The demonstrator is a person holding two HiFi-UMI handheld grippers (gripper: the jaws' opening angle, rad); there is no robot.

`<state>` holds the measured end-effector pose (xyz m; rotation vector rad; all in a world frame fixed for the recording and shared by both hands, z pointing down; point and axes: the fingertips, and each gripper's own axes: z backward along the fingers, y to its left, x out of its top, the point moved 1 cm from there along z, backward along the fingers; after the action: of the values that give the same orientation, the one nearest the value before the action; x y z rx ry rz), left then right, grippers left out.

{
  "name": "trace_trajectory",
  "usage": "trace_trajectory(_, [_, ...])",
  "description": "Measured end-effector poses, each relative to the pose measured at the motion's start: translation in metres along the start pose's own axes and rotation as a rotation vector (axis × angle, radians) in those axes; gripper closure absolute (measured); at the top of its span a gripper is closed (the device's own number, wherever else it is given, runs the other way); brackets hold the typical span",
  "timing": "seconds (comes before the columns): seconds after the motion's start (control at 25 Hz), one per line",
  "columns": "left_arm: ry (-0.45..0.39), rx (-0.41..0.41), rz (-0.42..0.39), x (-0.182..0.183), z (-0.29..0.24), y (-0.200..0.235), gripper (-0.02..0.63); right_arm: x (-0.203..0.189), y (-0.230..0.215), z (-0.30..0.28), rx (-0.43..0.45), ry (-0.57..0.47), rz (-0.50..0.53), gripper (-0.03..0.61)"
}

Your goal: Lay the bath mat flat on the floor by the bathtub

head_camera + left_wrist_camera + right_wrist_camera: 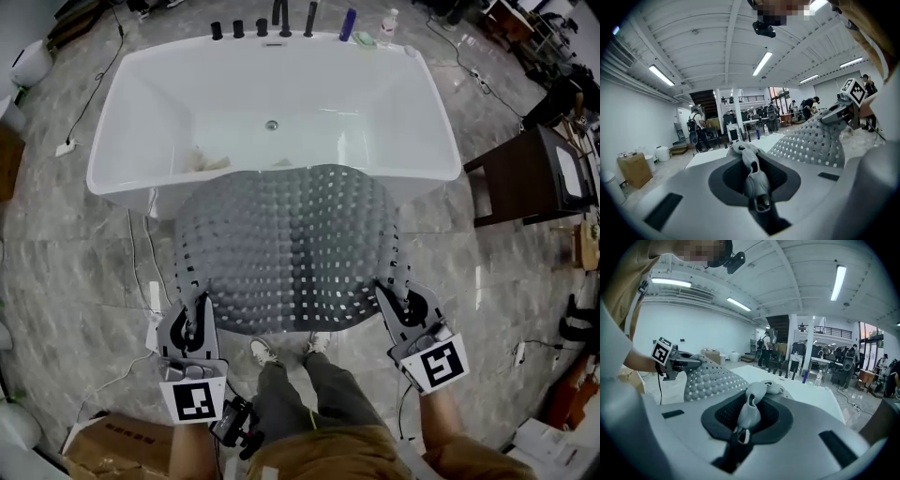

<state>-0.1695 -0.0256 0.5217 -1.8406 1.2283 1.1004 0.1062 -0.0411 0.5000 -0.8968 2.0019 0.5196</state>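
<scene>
grey stone floor runs all around the white bathtub. the bath mat is up in the air in front of the tub, and its far edge looks close to the tub's near rim. the left hand-held gripper pinches one near corner and the right hand-held gripper pinches the other. the mat looks soft, rubbery and floppy, so it bends; the corners are good spots to hold. a white plug strip and the person's shoes lie below and could get in the way.

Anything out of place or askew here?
The mat bulges upward, held off the floor by its near corners in the left gripper and right gripper; its far edge overlaps the tub rim.
</scene>
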Motion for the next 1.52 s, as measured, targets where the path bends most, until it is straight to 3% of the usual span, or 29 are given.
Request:
trace_trajectory(0.24, [0.054, 0.011, -0.072, -0.066, -0.028, -0.023, 0.565, -0.07, -0.011, -0.035, 0.003, 0.027, -0.018, 0.534])
trace_trajectory(0.44, [0.09, -0.002, -0.049, -0.106, -0.045, -0.035, 0.565, -0.105, -0.014, -0.054, 0.013, 0.04, -0.002, 0.534])
trace_trajectory(0.6, [0.129, 0.003, -0.058, -0.088, -0.036, -0.036, 0.565, -0.097, -0.014, -0.041, 0.036, 0.038, -0.01, 0.534])
trace_trajectory(0.76, [0.151, 0.01, -0.128, -0.072, -0.034, -0.038, 0.565, -0.09, -0.014, -0.037, 0.049, 0.037, -0.011, 0.534])
trace_trajectory(1.16, [0.109, -0.011, -0.167, -0.107, -0.052, -0.053, 0.565, -0.122, -0.013, -0.057, -0.013, -0.002, 0.012, 0.534])
trace_trajectory(1.32, [0.078, -0.004, -0.111, -0.112, -0.05, -0.056, 0.565, -0.123, -0.01, -0.053, -0.041, -0.03, 0.025, 0.534])
trace_trajectory(1.52, [0.054, -0.031, -0.178, -0.137, -0.053, -0.043, 0.565, -0.145, -0.002, -0.069, -0.033, -0.062, 0.047, 0.534])
